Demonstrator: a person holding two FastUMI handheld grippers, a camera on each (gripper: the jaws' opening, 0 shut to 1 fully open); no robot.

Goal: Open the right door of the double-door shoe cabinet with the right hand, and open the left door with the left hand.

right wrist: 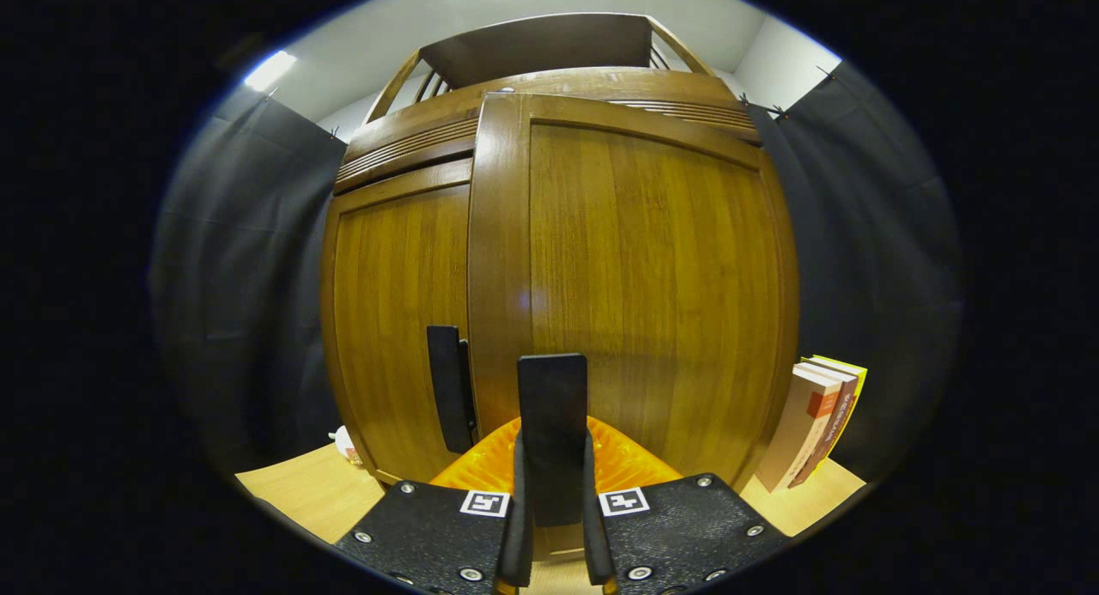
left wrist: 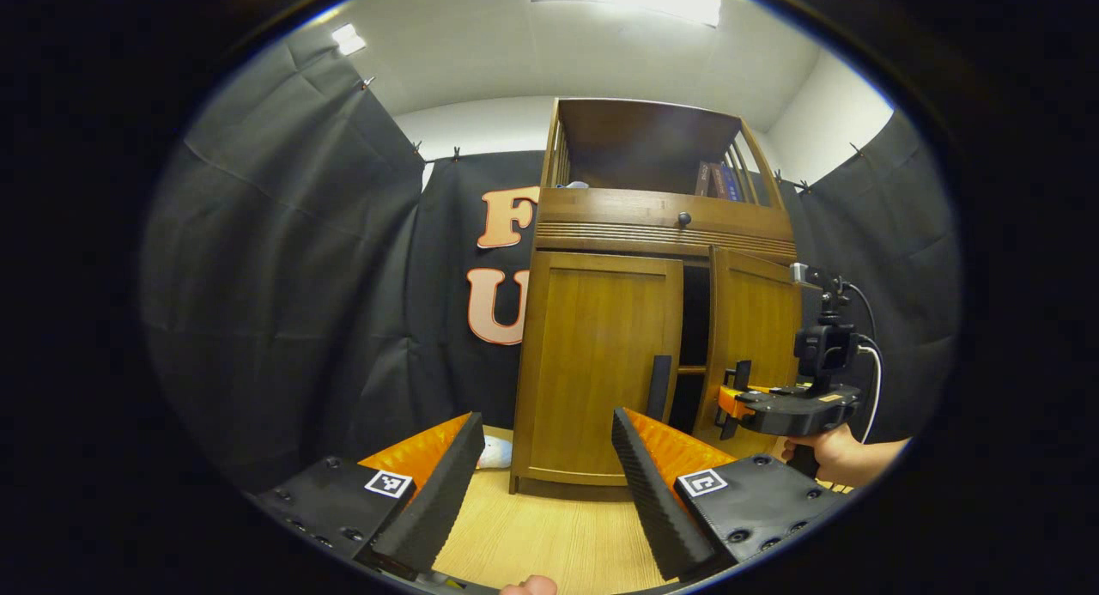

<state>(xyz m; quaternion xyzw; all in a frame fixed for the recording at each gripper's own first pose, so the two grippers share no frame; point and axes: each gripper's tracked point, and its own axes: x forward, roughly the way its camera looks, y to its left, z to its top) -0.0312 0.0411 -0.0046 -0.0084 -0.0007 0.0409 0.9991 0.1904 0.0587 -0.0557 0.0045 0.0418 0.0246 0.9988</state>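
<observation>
Right door ajar, left door shut

We are holding the left hand-held gripper (left wrist: 543, 458) spread wide and empty before the cabinet (left wrist: 652, 226), whose left door (left wrist: 597, 363) is sitting closed on the tabletop (left wrist: 549, 535); our right hand-held gripper (right wrist: 551, 526) is pinching the right door's (right wrist: 644, 294) handle (right wrist: 552, 432) between both fingers, that door standing slightly swung out.

The wooden cabinet (left wrist: 652, 320) is standing upright on the pale floor. Its right door (right wrist: 635, 294) is hanging partly open, showing a dark gap, and I am clamping its black handle (right wrist: 552, 432). The left door (left wrist: 601, 363) is sitting closed, its handle (left wrist: 658, 387) untouched.
</observation>
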